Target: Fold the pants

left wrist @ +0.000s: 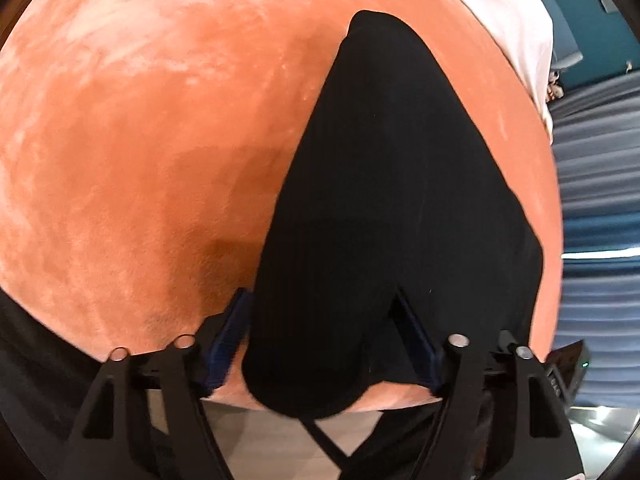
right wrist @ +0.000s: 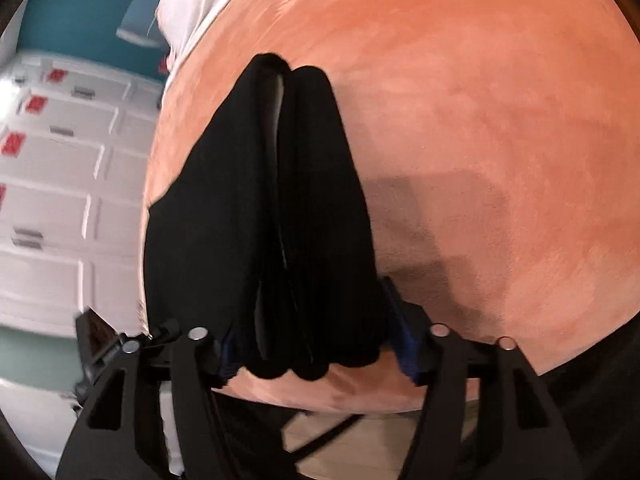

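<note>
- black pants (left wrist: 384, 216) lie on an orange plush bed (left wrist: 132, 152), folded into a long narrow stack; near end hangs just over the bed's edge.
- left tool (left wrist: 332, 336): jaws apart, straddling the near end, not pinching.
- right tool (right wrist: 316, 332): jaws apart around the layered edges, no clamp visible.
- fabric looks soft, light, limp; layers likely to slide.
- best hold, i judge: near corners, through all layers.

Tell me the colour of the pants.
Black pants, lying on an orange cover; the right wrist view shows the folds best.
</note>
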Motion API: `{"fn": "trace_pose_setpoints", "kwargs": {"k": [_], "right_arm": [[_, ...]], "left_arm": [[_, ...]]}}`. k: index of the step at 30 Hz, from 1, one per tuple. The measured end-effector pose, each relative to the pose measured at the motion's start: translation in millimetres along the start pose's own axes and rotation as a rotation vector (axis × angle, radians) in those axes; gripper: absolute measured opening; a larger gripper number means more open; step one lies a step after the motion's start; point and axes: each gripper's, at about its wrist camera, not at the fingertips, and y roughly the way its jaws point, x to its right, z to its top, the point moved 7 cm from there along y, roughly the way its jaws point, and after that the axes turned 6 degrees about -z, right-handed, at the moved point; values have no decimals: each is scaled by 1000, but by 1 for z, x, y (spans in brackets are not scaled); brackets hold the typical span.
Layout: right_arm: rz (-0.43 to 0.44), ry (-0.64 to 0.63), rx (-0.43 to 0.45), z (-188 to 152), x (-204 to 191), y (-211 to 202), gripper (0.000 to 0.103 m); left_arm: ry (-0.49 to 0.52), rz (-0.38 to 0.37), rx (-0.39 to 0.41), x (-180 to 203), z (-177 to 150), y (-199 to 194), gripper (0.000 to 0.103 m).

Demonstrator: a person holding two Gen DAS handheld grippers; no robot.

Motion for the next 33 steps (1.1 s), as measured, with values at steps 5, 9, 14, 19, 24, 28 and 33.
{"fn": "trace_pose_setpoints", "kwargs": {"k": [5,9,14,19,24,28,33], "right_arm": [[-28,-46,11,0,-17,8,44],[-24,-58,25,-1,-25,-7,33],[5,-106,42,-2,-55,-30,32],[-38,-105,6,-9,-33,-26,32],[-14,-61,2,-16,-23,-28,32],[49,-176,67,-11,-68,-80,32],[133,-324,220,30,-144,-149,32]], "left_arm": [[13,15,18,6,6,16,73],[67,-33,29,22,10,2,27],[92,-92,23,27,10,-27,24],[58,-34,-12,10,5,-7,28],[94,-73,18,30,5,-33,24],[186,-148,63,74,15,-89,23],[284,-237,168,135,61,-148,23]]}}
